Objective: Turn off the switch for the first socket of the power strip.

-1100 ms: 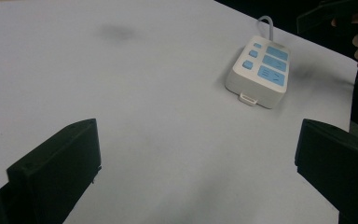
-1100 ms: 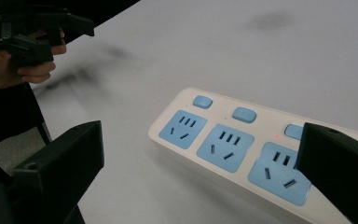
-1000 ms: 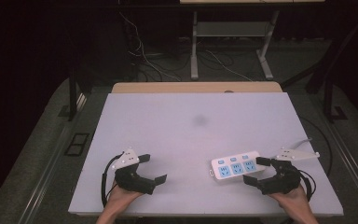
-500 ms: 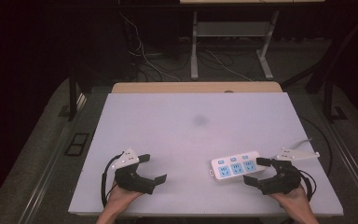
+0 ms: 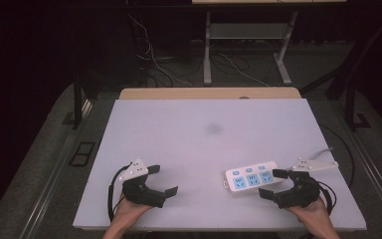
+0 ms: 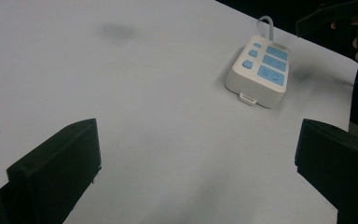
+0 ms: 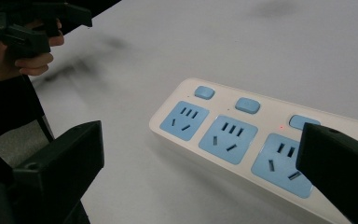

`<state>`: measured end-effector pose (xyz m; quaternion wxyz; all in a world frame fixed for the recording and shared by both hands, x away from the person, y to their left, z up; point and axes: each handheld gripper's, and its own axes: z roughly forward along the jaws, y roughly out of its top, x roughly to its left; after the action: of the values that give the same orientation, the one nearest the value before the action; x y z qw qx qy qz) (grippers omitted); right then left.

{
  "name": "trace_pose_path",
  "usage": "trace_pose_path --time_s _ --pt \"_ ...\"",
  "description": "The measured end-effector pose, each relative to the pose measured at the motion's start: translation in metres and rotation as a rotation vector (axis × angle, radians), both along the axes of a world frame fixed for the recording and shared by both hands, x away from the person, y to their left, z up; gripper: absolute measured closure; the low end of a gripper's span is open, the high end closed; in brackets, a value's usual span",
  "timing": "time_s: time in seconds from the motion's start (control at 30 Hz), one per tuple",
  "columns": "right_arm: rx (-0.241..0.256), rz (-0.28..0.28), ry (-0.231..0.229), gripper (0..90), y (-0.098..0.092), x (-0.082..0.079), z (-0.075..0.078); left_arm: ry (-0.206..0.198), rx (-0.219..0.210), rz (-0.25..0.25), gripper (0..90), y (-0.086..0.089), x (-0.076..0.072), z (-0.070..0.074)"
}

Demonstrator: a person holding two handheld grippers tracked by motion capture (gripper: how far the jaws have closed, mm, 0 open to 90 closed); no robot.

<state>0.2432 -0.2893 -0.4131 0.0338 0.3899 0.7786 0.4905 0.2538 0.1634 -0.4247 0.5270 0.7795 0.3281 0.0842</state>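
— Where's the power strip (image 5: 252,178)?

— On the desk (image 5: 204,149), near edge, at my right tool (image 5: 277,183). Both it and my left tool (image 5: 162,180) gape wide, holding nothing.

— Risk?

— I may nudge it sideways; one jaw overhangs its end.

Power strip (image 5: 251,179) lay flat on the table's near right part, faces up. White body, three blue sockets (image 7: 227,139), three blue switches (image 7: 247,105) along far edge. Small red light showed by one switch. Cord left its right end.
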Motion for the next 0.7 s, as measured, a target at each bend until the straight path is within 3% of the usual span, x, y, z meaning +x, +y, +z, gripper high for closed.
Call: trace_pose_path --time_s 0.5,0.53,0.7 --pt "-0.018 -0.006 0.014 0.7 -0.0044 0.0012 0.0017 0.004 0.0 0.005 0.0 -0.0001 -0.0008 -0.0005" --pt "-0.013 0.004 0.011 5.2 -0.0065 0.002 0.0028 0.004 0.001 0.006 0.0 0.0001 -0.0008 -0.0005" --pt "-0.007 0.005 0.015 5.2 -0.0087 0.0043 0.0048 0.004 0.0 0.008 0.0 0.0007 -0.0007 -0.0005"
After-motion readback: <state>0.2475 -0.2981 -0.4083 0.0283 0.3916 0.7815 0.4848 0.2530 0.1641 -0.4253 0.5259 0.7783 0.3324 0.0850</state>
